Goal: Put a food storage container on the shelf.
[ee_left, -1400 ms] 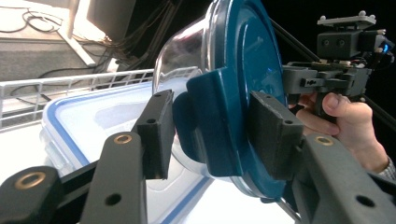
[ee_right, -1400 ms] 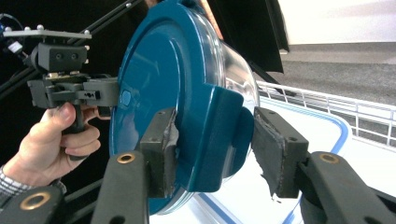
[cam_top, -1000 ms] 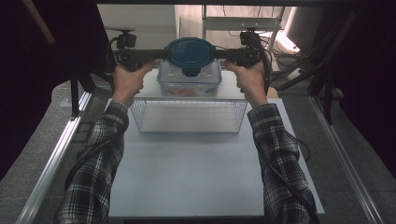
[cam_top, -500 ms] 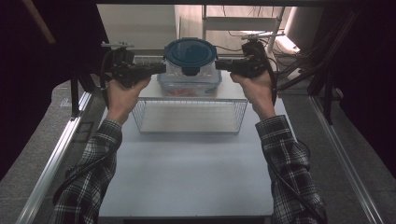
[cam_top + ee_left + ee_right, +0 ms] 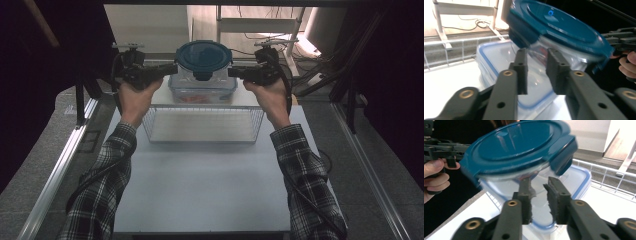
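Left tool and right tool flank the blue-lidded container.

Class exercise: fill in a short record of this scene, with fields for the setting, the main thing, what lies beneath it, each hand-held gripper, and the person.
setting: white table with a wire basket on it
main thing: round clear container with a teal lid, something orange-red inside
beneath it: rectangular clear box with a blue rim
left hand-held gripper: at the container's left side, jaws apart
right hand-held gripper: at its right side, jaws apart
grip: contact with the container cannot be told
person: plaid sleeves, both arms stretched forward
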